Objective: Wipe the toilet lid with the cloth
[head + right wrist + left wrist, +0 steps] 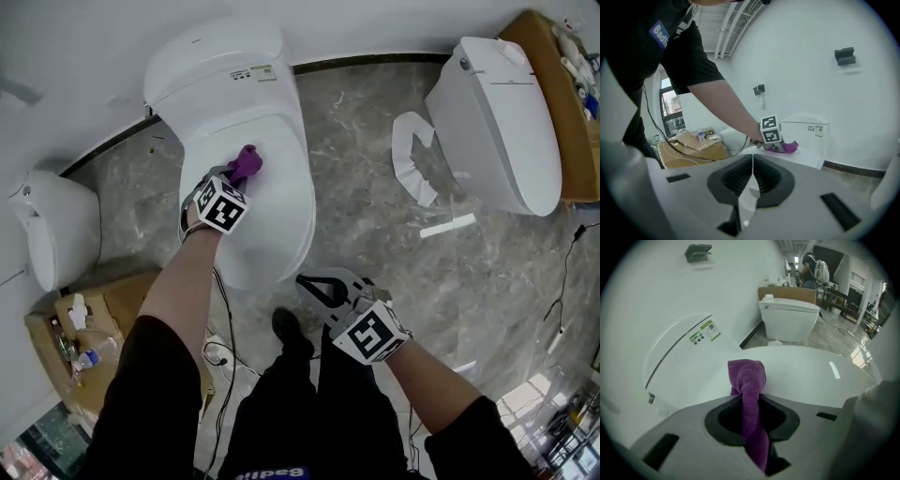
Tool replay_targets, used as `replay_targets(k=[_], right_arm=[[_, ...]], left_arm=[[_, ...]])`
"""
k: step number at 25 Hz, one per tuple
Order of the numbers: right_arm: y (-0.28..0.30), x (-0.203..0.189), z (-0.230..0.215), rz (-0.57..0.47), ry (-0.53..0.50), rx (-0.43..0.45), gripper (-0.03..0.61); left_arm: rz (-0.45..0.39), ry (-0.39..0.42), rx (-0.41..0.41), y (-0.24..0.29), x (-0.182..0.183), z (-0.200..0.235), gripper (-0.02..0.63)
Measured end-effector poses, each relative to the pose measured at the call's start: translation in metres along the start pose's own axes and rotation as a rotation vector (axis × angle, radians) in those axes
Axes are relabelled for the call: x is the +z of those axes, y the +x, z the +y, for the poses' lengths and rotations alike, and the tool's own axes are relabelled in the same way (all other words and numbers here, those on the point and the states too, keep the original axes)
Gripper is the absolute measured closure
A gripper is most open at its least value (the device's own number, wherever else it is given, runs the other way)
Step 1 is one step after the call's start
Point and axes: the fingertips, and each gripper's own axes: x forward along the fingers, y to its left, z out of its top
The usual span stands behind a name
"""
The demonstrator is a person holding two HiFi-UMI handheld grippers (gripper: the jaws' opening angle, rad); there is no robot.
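Two grippers, one at work: the left gripper point(236, 176) has its jaws pinched on the purple cloth point(749, 390), set at the rear of the white lid point(274, 223); the right gripper point(752, 180) hangs aside over the floor point(375, 187), jaws closed on nothing; a good wipe likely needs the cloth pressed flat and swept in overlapping passes; the cloth looks soft and nubby, bunched into a twisted rope.
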Motion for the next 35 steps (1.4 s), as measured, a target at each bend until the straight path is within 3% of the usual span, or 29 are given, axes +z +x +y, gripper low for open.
replay_targets(k=[6, 11, 17, 21, 29, 35], right_arm=[[0.035, 0.019, 0.034, -0.007, 0.05, -0.019, 0.548], [0.032, 0.037, 0.045, -0.043, 0.074, -0.045, 0.548], [0.005, 0.029, 0.041, -0.027, 0.089, -0.03, 0.548], [-0.037, 0.021, 0.04, -0.048, 0.101, -0.015, 0.548], [-0.124, -0.013, 0.015, -0.057, 0.143, -0.064, 0.548], [-0.142, -0.028, 0.021, -0.065, 0.126, -0.068, 0.548]], left_arm=[[0.047, -0.119, 0.05, -0.037, -0.105, 0.042, 0.548], [0.052, -0.174, 0.07, -0.048, -0.131, 0.045, 0.548], [0.006, -0.13, 0.037, -0.042, -0.076, 0.003, 0.548], [0.019, -0.107, 0.011, -0.035, -0.036, -0.038, 0.548], [-0.021, -0.072, -0.042, -0.008, 0.068, -0.136, 0.548], [-0.049, -0.043, -0.066, -0.007, 0.092, -0.181, 0.548]])
